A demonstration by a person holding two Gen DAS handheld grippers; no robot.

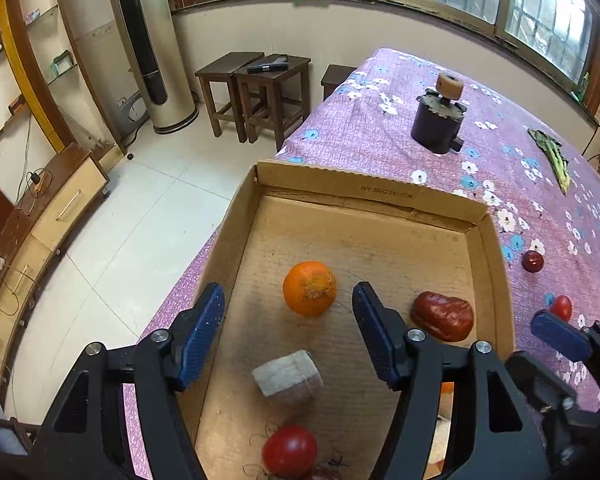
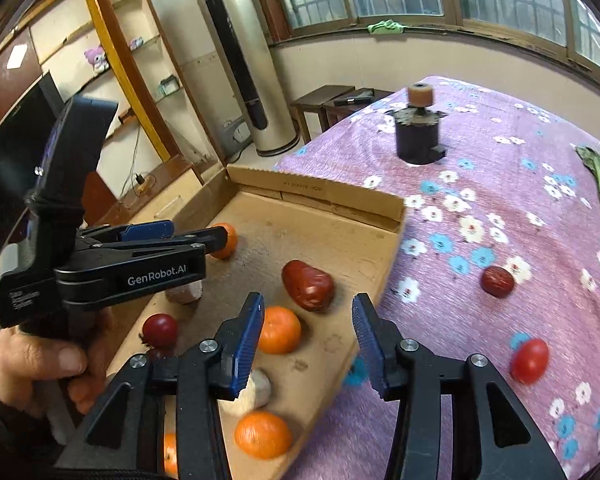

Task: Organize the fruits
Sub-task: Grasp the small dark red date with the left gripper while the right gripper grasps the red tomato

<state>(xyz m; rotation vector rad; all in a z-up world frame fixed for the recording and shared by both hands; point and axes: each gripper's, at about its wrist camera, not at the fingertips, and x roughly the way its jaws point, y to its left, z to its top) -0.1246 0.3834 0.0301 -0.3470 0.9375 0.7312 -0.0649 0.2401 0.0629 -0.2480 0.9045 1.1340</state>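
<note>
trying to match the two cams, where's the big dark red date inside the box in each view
Left wrist: the date lies right of centre in the box, near its right wall, just right of the left gripper.
Right wrist: the date lies mid-frame in the box, above the right gripper.
Shared landmark: the dark pot on the purple cloth beyond the box.

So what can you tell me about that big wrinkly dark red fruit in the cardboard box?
The big wrinkly dark red fruit looks like a dried date: glossy, creased skin, oblong and lumpy. It lies on its side on the shallow brown cardboard box floor, near the right wall, touching nothing else. A round orange fruit sits just in front of it.
</note>
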